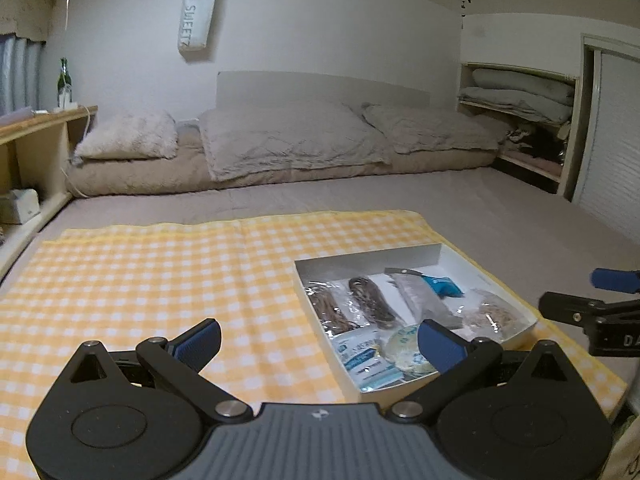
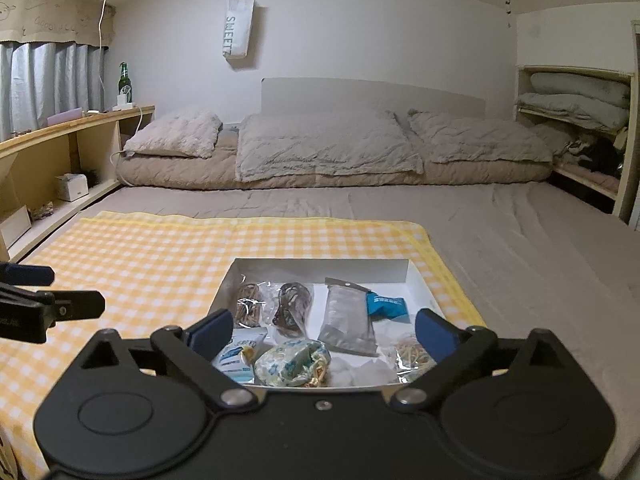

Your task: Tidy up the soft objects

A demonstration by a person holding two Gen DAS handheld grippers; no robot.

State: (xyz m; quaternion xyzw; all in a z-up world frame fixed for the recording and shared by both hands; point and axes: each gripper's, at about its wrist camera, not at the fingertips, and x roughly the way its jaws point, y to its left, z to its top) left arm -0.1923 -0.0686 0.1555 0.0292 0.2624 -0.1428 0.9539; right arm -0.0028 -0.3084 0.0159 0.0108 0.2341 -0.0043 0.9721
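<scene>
both grippers, left gripper (image 1: 318, 340) and right gripper (image 2: 324, 330), are spread wide, empty; at twelve o'clock of the right, the floral pouch (image 2: 292, 362) in the white box (image 2: 320, 270) is judged soft, light, best pinched mid-body

White walls (image 2: 360, 32), a white tote bag (image 2: 239, 26) hung on the back wall, grey curtains (image 2: 48, 80) at left, low wooden shelf (image 2: 80, 128) carrying a green bottle (image 2: 124, 78), beige bed (image 2: 500, 232) with pillows (image 2: 328, 148), folded bedding in a right-hand alcove (image 2: 576, 96), dim even light
</scene>
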